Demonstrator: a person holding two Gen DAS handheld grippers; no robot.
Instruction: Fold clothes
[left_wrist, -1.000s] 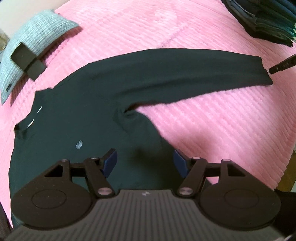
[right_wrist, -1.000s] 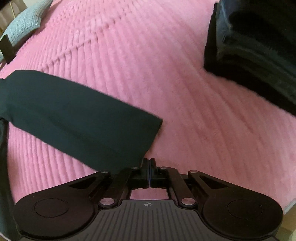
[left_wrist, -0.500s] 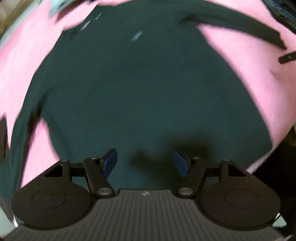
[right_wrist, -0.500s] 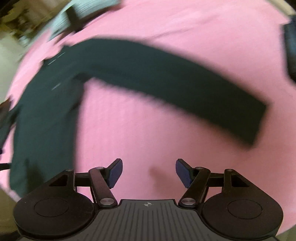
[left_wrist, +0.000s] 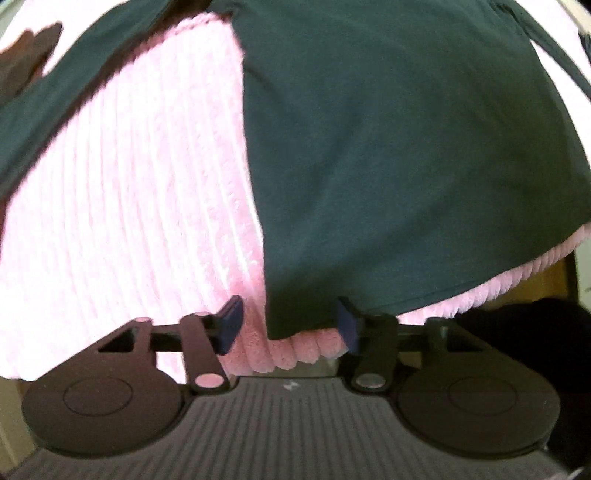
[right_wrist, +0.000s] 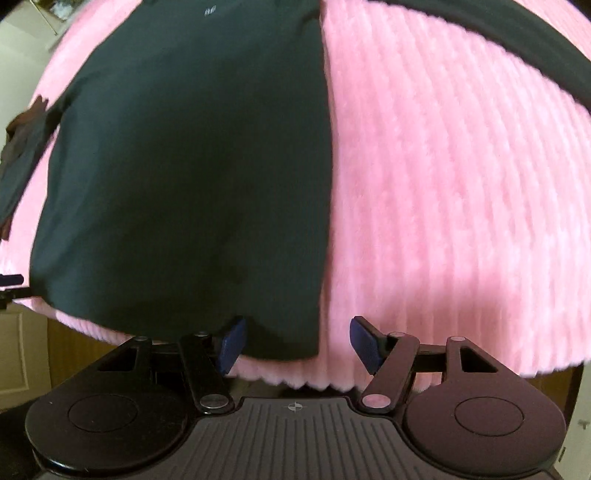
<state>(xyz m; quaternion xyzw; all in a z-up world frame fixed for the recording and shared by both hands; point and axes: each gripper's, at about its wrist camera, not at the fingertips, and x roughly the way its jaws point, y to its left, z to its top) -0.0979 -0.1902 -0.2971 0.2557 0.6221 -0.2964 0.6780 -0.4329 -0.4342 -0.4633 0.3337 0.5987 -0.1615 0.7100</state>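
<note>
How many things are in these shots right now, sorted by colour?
Dark green: 1, the long-sleeved shirt
Pink: 1, the ribbed blanket
Black with blue pads: 2, the left tool and the right tool, both open
Total: 4

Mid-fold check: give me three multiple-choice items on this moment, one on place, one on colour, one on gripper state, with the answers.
1. Where does each gripper sit?
A. at the sleeve cuffs
B. at the hem corners
C. at the collar

2. What colour is the ribbed plush bed cover?
A. pink
B. grey
C. white

3. How are the jaws?
A. both shut
B. one shut
C. both open

Answers:
1 B: the left gripper and right gripper each frame a bottom corner of the dark green long-sleeved shirt.
2 A: the cover is pink.
3 C: both pairs of blue pads stand apart.
</note>
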